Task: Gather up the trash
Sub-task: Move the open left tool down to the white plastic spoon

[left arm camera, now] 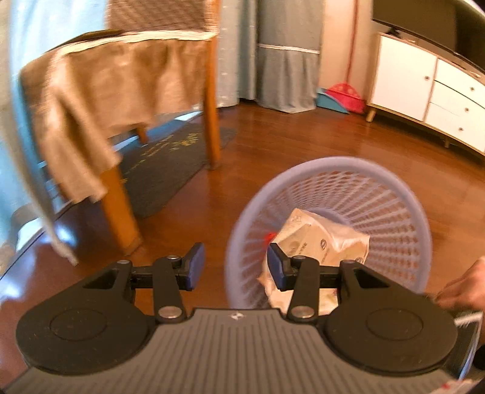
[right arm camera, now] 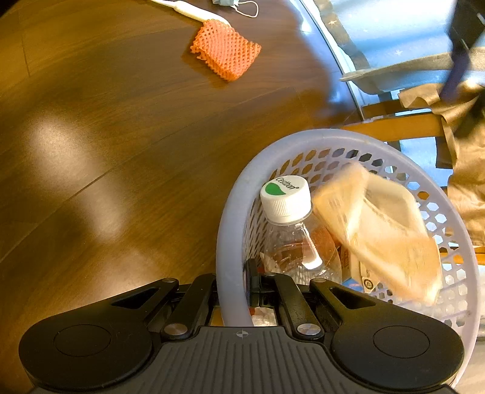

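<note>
A lavender mesh basket (left arm camera: 333, 163) hangs beside the dark wooden table (right arm camera: 106, 136). My right gripper (right arm camera: 233, 288) is shut on the basket's near rim (right arm camera: 233, 212). Inside the basket stand a clear plastic bottle (right arm camera: 297, 251) with a white cap and a cream packet (right arm camera: 385, 230), which is blurred. In the left wrist view the cream packet (left arm camera: 318, 239) lies in the basket just beyond my right fingertip. My left gripper (left arm camera: 235, 266) is open over the basket's near edge with nothing between its fingers. An orange foam net (right arm camera: 225, 50) lies on the table, far from both grippers.
A white stick-like item (right arm camera: 194, 10) and a face mask (right arm camera: 239, 4) lie at the table's far edge. A wooden chair draped in brown cloth (left arm camera: 121, 75) stands left of the basket over a grey rug (left arm camera: 169, 163). A white cabinet (left arm camera: 424, 88) lines the right wall. A hand (left arm camera: 463, 288) shows at right.
</note>
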The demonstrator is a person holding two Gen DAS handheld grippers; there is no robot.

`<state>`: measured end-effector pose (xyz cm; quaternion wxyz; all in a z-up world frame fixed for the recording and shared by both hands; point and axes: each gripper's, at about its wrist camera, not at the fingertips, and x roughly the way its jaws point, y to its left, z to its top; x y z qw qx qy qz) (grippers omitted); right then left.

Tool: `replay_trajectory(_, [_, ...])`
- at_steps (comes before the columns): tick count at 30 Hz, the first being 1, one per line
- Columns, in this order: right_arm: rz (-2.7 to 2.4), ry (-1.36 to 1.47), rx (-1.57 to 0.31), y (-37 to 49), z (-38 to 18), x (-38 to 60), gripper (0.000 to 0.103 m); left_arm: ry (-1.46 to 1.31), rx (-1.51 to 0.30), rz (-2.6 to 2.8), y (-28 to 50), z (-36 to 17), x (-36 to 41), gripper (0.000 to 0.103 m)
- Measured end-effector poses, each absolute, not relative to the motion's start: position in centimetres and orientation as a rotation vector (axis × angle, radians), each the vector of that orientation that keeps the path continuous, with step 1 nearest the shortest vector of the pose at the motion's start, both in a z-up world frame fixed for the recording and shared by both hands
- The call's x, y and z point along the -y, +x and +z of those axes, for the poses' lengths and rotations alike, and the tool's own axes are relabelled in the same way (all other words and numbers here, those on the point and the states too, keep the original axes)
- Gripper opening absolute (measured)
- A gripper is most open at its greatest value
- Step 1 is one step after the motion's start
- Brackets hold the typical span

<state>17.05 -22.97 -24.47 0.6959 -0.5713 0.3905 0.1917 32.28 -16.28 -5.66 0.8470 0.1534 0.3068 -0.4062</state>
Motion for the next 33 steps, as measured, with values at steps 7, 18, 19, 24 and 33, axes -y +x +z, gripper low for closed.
replay_trajectory(7, [0.426, -1.267, -0.875, 17.1, -24.4, 23.1, 0.0, 0.351, -0.72, -0.711, 32.6, -8.1, 9.0, 0.041])
replay_trajectory(18, [0.424, -1.264, -0.878, 17.2, -24.4, 23.0, 0.0, 0.324, -0.879, -0.426, 31.4, -14.1, -4.3, 0.046])
replay_trajectory(19, [0.424, -1.263, -0.879, 17.2, -24.4, 23.0, 0.0, 0.311, -0.889, -0.405, 31.2, -14.5, -5.3, 0.046])
replay_trajectory(24, [0.423, -1.261, -0.879, 17.3, -24.4, 23.0, 0.0, 0.303, -0.921, -0.371, 29.8, -17.0, -7.7, 0.047])
replay_trajectory(33, [0.42, -1.262, -0.881, 17.1, -24.5, 22.9, 0.0, 0.348, -0.928, -0.47, 28.0, -20.3, -4.8, 0.046])
